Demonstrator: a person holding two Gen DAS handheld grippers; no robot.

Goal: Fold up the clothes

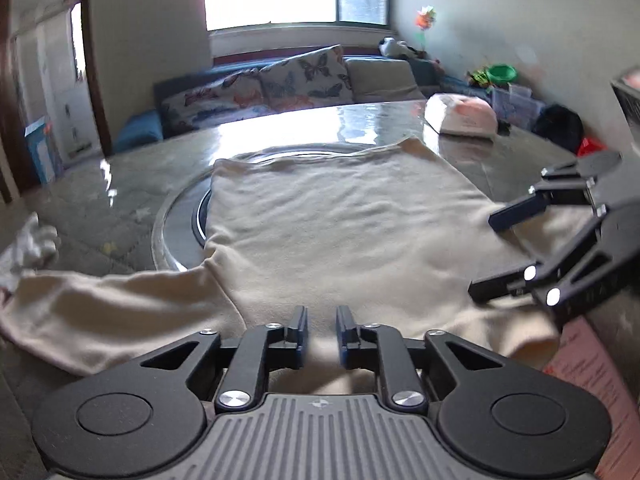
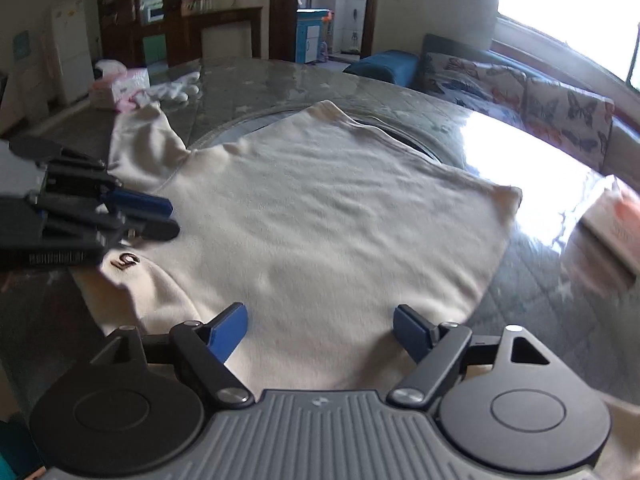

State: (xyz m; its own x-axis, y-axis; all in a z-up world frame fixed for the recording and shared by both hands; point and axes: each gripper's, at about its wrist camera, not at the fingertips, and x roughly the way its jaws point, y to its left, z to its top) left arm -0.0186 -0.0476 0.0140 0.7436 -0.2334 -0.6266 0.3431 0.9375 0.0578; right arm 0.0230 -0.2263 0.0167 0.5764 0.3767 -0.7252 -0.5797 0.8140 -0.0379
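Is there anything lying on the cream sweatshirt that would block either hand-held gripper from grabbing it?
Nothing visible does. The cream sweatshirt lies bare on the table; the left hand-held gripper and right hand-held gripper sit right over its near edge.

Two handheld grippers, black and grey

Left gripper point(image 1: 322, 334) and right gripper point(image 2: 320, 330): ribbed grey housing, black round side discs, black linkage arms, silver screws, blue-padded fingers point(image 2: 228, 330).

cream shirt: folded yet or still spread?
Mostly spread: the cream shirt lies flat on the table, one sleeve stretched straight out sideways.
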